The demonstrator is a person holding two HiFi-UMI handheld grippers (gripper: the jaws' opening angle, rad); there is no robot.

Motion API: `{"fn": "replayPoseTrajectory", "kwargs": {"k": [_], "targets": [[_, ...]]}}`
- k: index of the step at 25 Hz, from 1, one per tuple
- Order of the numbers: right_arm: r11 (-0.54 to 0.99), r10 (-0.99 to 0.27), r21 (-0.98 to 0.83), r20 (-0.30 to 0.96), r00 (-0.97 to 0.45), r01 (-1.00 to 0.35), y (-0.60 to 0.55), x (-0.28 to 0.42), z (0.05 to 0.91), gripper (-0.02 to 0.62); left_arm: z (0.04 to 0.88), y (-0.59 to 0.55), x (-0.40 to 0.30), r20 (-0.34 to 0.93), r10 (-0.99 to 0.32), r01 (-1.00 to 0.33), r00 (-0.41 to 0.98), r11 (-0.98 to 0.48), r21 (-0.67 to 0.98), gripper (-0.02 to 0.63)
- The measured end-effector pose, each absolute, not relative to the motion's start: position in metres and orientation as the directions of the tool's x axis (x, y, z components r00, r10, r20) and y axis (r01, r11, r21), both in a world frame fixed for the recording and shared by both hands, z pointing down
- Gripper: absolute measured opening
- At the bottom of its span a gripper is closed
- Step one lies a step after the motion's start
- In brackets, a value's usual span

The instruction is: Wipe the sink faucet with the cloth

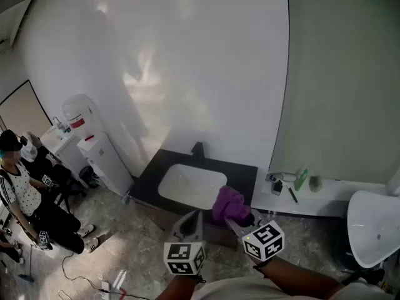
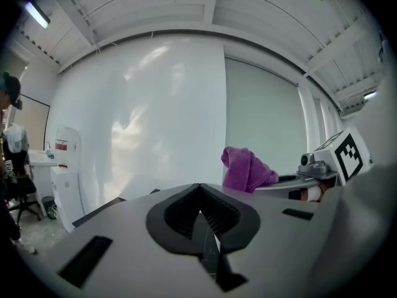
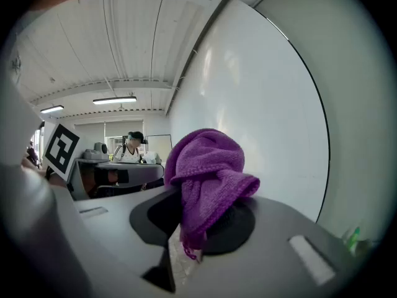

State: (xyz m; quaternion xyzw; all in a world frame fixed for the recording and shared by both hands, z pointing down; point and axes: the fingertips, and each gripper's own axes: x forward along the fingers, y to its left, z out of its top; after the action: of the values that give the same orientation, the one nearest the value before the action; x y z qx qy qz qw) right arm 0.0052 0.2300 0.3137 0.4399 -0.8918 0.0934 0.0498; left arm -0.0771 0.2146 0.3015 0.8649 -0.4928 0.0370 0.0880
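**Head view.** The sink (image 1: 191, 186) sits in a dark tabletop (image 1: 149, 175) at lower centre, with the faucet (image 1: 198, 149) at its far edge. The right gripper (image 1: 240, 220) holds the purple cloth (image 1: 229, 205) by the sink's right rim, short of the faucet. The left gripper (image 1: 189, 224) hangs just left of it.

**Left gripper view.** The jaws are pressed together on nothing, so this gripper is judged spare. The cloth (image 2: 247, 169) shows at centre right.

**Right gripper view.** The jaws clamp the cloth's (image 3: 208, 176) lower fold. A bunched wad projects past the tips, presumably as the wiping surface.
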Motion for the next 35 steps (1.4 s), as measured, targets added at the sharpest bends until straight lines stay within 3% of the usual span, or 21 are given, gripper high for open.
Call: {"fn": "replayPoseTrajectory", "kwargs": {"k": [12, 25, 35], "targets": [[0.579, -0.784, -0.124, 0.185, -0.592, -0.806, 0.225, 0.004, 0.318, 0.064, 0.309, 0.209, -0.081, 0.172, -0.835, -0.852, 0.523, -0.505, 0.138, 0.006], [0.51, -0.81, -0.172, 0.235, -0.538, -0.843, 0.232, -0.04, 0.352, 0.067, 0.336, 0.201, -0.15, 0.196, -0.81, -0.833, 0.553, -0.534, 0.143, 0.006], [0.504, -0.8, -0.201, 0.258, -0.542, -0.84, 0.123, 0.001, 0.388, 0.067, 0.378, 0.098, -0.115, 0.25, -0.798, -0.836, 0.548, -0.521, 0.171, 0.006]]}}
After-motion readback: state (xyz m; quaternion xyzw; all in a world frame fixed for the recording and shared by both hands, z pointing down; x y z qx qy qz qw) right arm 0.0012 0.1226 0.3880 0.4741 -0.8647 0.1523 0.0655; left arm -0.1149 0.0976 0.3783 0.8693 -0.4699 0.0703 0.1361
